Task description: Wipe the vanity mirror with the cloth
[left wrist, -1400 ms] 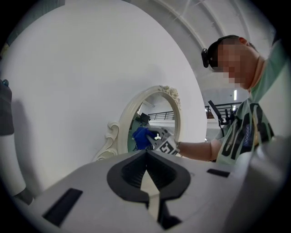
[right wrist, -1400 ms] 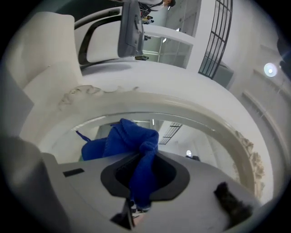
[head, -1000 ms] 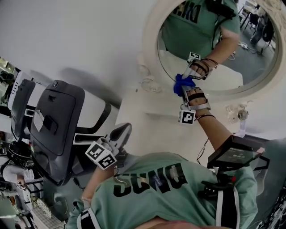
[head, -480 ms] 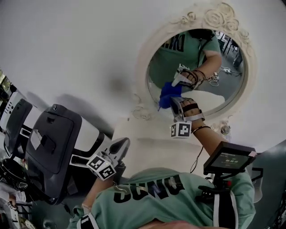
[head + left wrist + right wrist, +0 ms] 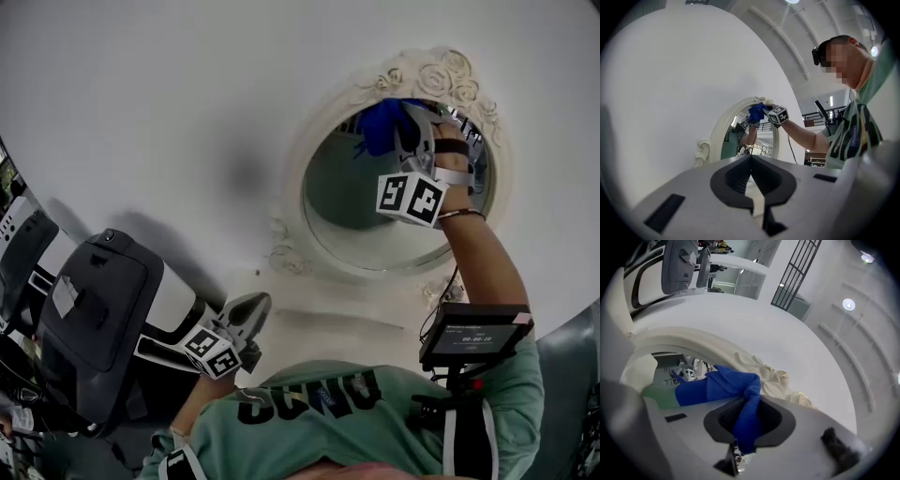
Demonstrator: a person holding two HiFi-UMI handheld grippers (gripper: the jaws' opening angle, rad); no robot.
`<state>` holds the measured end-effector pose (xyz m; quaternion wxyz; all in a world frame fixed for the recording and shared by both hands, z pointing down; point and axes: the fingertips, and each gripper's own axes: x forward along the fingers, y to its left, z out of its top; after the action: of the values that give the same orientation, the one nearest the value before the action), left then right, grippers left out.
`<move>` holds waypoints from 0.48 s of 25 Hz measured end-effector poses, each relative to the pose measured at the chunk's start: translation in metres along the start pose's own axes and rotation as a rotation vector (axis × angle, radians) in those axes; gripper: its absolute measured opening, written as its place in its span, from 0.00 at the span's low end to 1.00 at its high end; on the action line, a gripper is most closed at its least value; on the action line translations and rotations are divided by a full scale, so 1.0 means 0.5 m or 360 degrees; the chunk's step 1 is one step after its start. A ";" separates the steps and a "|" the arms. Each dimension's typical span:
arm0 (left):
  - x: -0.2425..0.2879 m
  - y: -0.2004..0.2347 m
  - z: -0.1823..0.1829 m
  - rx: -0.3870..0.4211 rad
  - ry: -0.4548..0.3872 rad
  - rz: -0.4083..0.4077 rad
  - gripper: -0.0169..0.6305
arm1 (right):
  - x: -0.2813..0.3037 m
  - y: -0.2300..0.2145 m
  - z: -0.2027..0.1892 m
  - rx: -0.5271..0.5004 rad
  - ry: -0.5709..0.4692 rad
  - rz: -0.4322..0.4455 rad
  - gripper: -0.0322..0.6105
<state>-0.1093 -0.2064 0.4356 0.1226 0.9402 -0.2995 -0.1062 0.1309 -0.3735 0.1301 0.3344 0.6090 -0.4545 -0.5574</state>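
An oval vanity mirror (image 5: 366, 220) in a carved white frame hangs on the white wall. My right gripper (image 5: 405, 127) is raised to the mirror's top edge, shut on a blue cloth (image 5: 382, 122) that lies against the glass just under the rose carving. In the right gripper view the cloth (image 5: 738, 397) bunches out of the shut jaws of that gripper (image 5: 743, 417), beside the frame's carving (image 5: 766, 373). My left gripper (image 5: 246, 317) hangs low by the vanity top, shut on nothing. In the left gripper view, past that gripper (image 5: 750, 160), I see the mirror (image 5: 740, 140) and the cloth (image 5: 756, 112).
The white vanity top (image 5: 328, 314) runs below the mirror. A dark grey padded chair (image 5: 94, 309) stands at the left. A small screen device (image 5: 473, 333) hangs at the person's chest on the right. Bare white wall surrounds the mirror.
My right gripper has carried the blue cloth from the mirror's lower edge up across the glass to its top. The head view has tilted upward. The left gripper has stayed low.
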 end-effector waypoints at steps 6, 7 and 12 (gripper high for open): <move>-0.003 0.004 0.000 -0.0013 0.0006 0.0005 0.04 | 0.016 0.003 -0.006 -0.0053 0.0049 -0.0013 0.13; -0.002 0.005 0.000 -0.0013 0.0013 0.0007 0.04 | 0.016 0.004 -0.007 -0.0060 0.0048 -0.0021 0.13; 0.009 0.002 -0.005 -0.0018 0.0044 -0.0001 0.04 | -0.006 0.074 -0.006 -0.0143 0.0000 -0.0025 0.13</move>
<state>-0.1053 -0.2095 0.4378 0.1320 0.9410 -0.2968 -0.0949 0.1275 -0.3843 0.1657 0.3570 0.5968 -0.4244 -0.5798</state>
